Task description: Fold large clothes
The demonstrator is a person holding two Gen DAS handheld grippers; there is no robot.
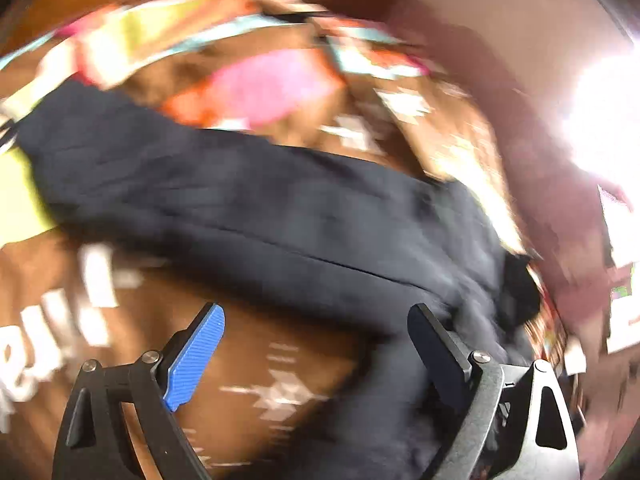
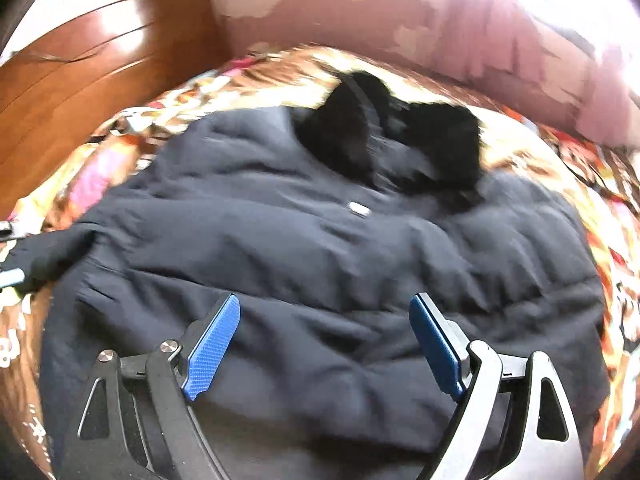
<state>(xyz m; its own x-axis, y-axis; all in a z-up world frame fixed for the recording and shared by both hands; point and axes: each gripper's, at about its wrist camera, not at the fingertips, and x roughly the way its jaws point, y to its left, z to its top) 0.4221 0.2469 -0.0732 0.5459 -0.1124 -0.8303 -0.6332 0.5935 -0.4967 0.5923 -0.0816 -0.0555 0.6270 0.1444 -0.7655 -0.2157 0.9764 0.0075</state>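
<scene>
A large dark navy padded jacket (image 2: 320, 264) lies spread on a patterned bedspread (image 2: 560, 152), its black fur-trimmed hood (image 2: 392, 140) at the far end and a small white tag (image 2: 359, 209) near the collar. My right gripper (image 2: 324, 312) hovers over the jacket's lower body, open, nothing between its blue pads. In the blurred left wrist view the jacket (image 1: 260, 208) runs across as a dark band. My left gripper (image 1: 316, 320) stands open at the jacket's near edge, over brown bedspread (image 1: 240, 392), with nothing between its fingers.
A wooden headboard (image 2: 80, 80) rises at the far left, a pink wall (image 2: 400, 16) behind the bed. Bright window glare (image 1: 600, 120) washes out the right side of the left wrist view. A pink patch of bedspread (image 1: 272, 84) lies beyond the jacket.
</scene>
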